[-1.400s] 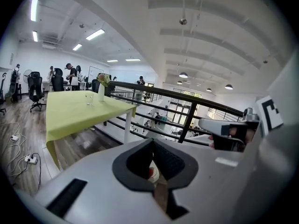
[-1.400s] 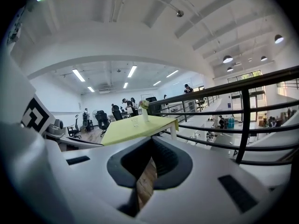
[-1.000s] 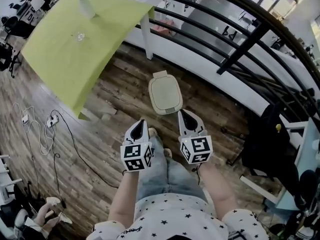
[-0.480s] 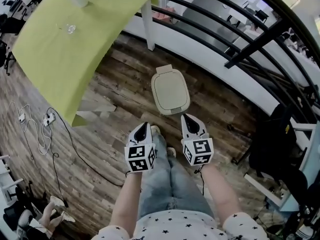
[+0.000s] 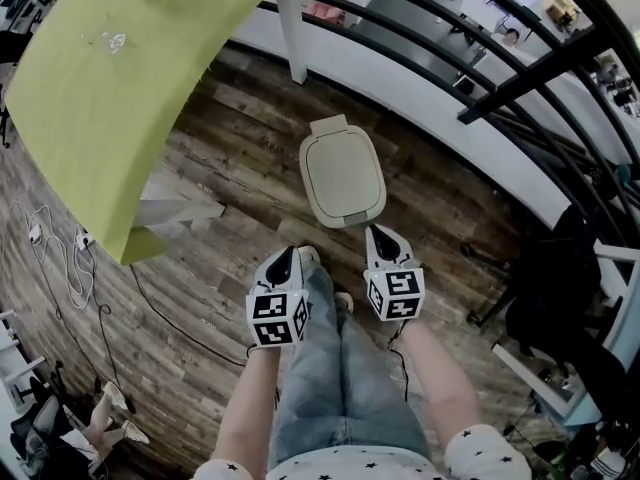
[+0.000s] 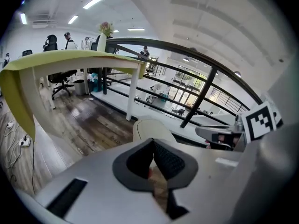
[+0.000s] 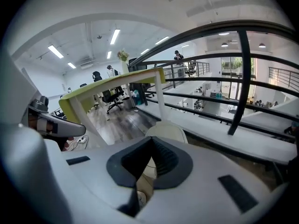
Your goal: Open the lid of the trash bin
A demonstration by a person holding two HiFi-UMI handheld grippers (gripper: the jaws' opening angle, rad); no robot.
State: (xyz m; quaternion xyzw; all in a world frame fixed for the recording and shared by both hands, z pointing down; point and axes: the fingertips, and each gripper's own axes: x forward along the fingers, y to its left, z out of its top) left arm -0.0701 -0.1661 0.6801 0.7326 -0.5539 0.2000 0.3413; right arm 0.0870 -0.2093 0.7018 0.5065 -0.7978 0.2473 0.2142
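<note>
A trash bin with a shut cream lid (image 5: 342,173) stands on the wooden floor in front of the railing. In the head view my left gripper (image 5: 281,261) is held shut, a little short of the bin and to its left, over a shoe. My right gripper (image 5: 380,235) is also shut, its tip just at the bin's near right corner; whether it touches is unclear. Beyond the closed jaws, the bin shows in the left gripper view (image 6: 148,127) and in the right gripper view (image 7: 168,131). Neither the left gripper (image 6: 153,144) nor the right gripper (image 7: 150,142) holds anything.
A table under a green cloth (image 5: 110,98) with a white leg (image 5: 291,28) stands at the left. A black railing (image 5: 520,78) curves behind the bin. Cables (image 5: 60,258) lie on the floor at left, and dark furniture (image 5: 570,298) stands at right.
The person has stepped closer to the bin. Both grippers have moved forward, and the right tip has come up to the bin's near edge. The lid stays shut.
</note>
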